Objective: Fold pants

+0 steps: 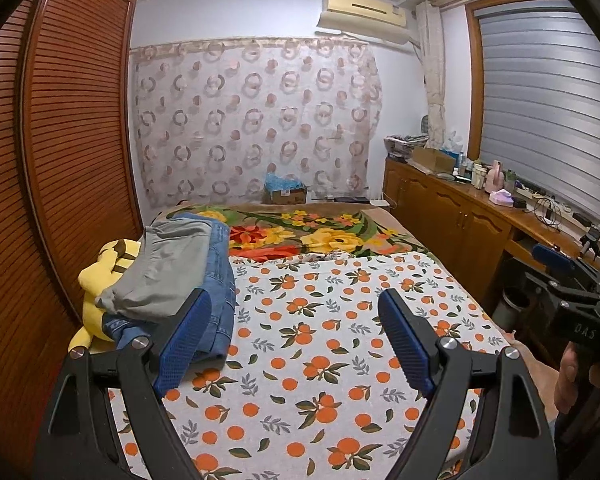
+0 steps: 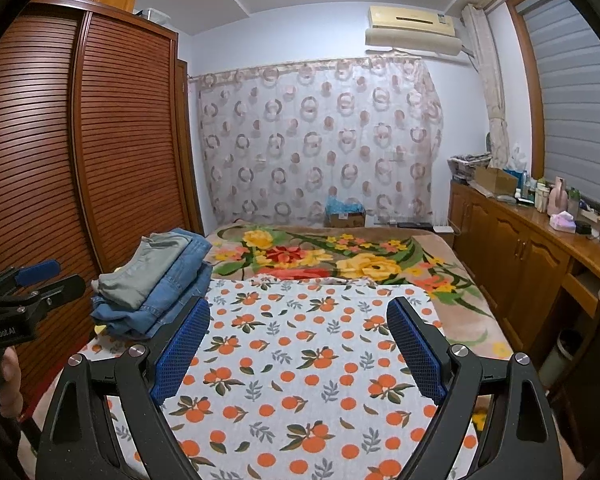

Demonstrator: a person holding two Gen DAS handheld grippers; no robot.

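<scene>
Both views evenly lit, soft indoor light from above, slightly cool. Shadows weak. No glare. Strong fisheye bend: wardrobe (image 1: pixel 68 128) on the left and window blind (image 1: pixel 548 92) on the right curve hard. Black vignette in corners. Focus sharp throughout, no motion blur.

Louvred wardrobe (image 2: pixel 80 140) left; curtain (image 2: pixel 320 140) on back wall; AC (image 2: pixel 412 28) above; cabinets (image 2: pixel 512 248) right.

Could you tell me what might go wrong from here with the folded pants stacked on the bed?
The grey pants lie loosely on the jeans at the bed's left edge, partly over a yellow plush toy, so the stack could tip. The left gripper, open and close by, might snag it.
</scene>
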